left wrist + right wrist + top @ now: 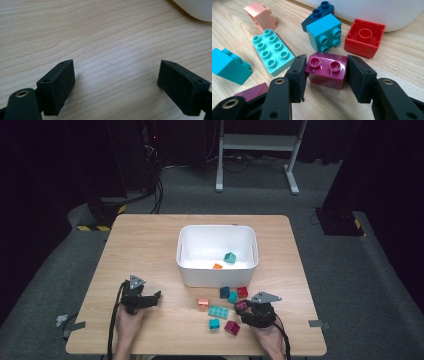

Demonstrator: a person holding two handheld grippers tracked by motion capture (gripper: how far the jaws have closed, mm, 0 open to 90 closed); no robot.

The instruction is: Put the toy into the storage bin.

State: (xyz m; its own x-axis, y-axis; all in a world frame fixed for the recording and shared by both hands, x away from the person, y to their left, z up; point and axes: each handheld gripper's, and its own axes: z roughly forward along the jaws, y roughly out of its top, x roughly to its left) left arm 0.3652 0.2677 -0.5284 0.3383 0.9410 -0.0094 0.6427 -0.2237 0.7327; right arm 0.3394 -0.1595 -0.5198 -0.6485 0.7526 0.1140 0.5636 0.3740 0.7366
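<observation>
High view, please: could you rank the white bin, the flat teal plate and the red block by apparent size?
1. White bin, by far the largest.
2. Flat teal plate.
3. Red block, a little smaller than the plate, which lies slightly nearer the camera.

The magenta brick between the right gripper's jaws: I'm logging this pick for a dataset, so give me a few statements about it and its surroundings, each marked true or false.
1. The right gripper has its jaws on either side of the magenta brick. True.
2. The left gripper holds a teal brick. False: its jaws stand apart over bare table.
3. The white bin holds two bricks, a green one and an orange one. True.
4. The red brick lies with its studs facing up. False: its hollow underside shows.
5. The flat mint plate is stacked on the pink brick. False: they lie apart.
</observation>
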